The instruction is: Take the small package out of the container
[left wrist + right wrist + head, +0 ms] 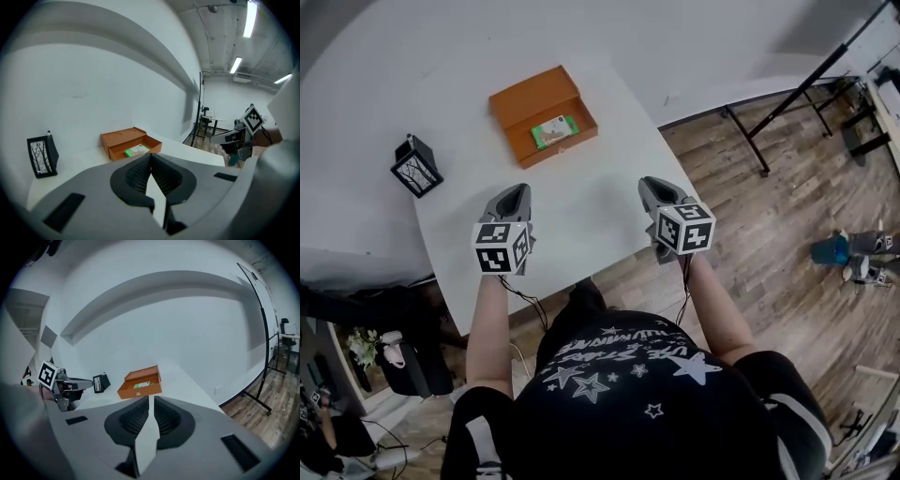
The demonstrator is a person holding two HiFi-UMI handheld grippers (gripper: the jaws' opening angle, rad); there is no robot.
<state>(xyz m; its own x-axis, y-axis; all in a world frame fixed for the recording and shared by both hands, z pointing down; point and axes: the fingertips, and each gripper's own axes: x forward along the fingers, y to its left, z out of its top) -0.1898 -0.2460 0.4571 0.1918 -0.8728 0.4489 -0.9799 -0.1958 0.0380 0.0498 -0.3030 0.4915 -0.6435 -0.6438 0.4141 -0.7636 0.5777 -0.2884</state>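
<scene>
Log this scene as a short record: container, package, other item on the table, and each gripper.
container: orange box, lid open, on the far part of the white table
package: small green and white package, lying inside the box
other item: black lantern-like holder, left of the box, apart from it
left gripper: jaws together, empty, over the near part of the table
right gripper: narrow gap between jaws, empty, near the table's right edge
task state: package not yet taken out

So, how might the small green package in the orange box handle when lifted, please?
The small package looks flat and thin, so probably light. Lying low in the orange box, it may slide when nudged.
</scene>
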